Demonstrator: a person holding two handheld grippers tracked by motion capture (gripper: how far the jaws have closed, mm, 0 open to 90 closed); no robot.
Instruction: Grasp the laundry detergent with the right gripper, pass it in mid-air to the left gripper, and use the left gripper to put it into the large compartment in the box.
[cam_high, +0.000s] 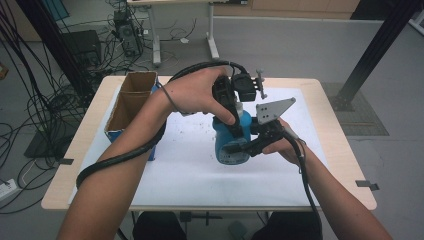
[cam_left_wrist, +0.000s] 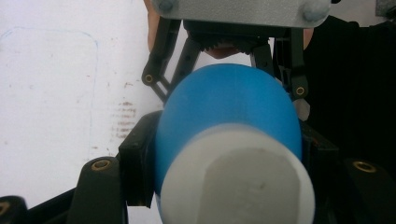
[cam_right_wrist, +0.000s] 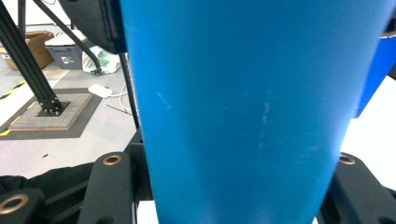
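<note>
Left of centre frame in the high view: open carton (cam_high: 131, 102) on its side on white mat (cam_high: 195, 175), well apart from the action. Centre frame: blue bottle (cam_high: 231, 142) held above the mat, white cap (cam_left_wrist: 238, 179) pointing toward the left gripper's camera. Left gripper (cam_high: 231, 107) clamped at the cap end, jaws closed against the neck either side. Right gripper (cam_high: 250, 145) clamped round the body, jaws pressed on both flanks in its own view. Likely risk: a twist at the cap turning the smooth body inside the right jaws, or a slip dropping the bottle onto the mat. Hidden: cap thread, seal, contents. Bottle base cut off; carton interior too dark to read. Far right: bare mat edge, table (cam_high: 345, 165).
</note>
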